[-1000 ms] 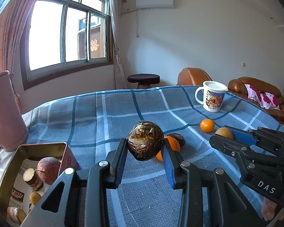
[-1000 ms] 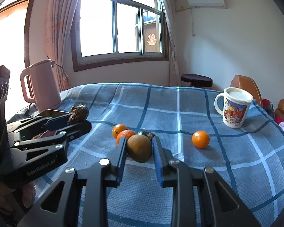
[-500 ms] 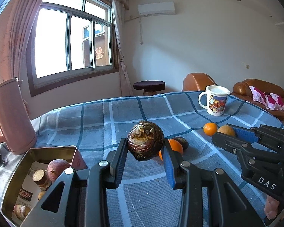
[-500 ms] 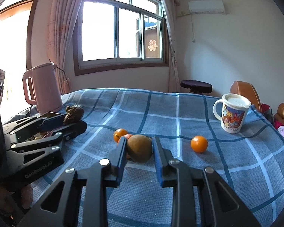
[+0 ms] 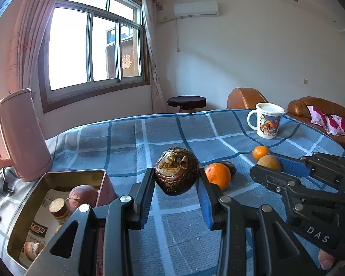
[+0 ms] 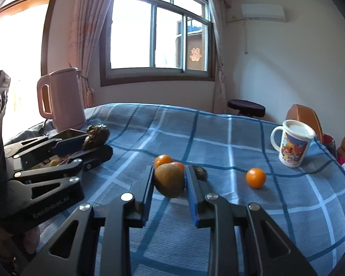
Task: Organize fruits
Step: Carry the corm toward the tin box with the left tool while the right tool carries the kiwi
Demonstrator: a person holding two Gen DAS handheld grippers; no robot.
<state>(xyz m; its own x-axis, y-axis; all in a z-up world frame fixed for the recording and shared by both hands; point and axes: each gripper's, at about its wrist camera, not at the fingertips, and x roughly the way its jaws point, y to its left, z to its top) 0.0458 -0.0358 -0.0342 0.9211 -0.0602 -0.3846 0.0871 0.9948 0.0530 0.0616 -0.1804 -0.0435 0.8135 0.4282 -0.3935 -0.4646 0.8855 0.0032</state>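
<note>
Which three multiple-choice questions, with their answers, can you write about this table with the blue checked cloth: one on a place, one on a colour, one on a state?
1. Where is the open metal tin?
A. beside the pink kettle
B. beside the printed white mug
C. on the round dark stool

2. What colour is the wrinkled fruit in the left gripper?
A. bright green
B. dark brown
C. white

3. What is the state of the right gripper?
A. open and empty
B. shut on the printed white mug
C. shut on the smooth brown-green fruit

Answers: 1 A, the tin lies just below the kettle's base. 2 B, its skin is dark and glossy. 3 C, both pads press its sides.
</note>
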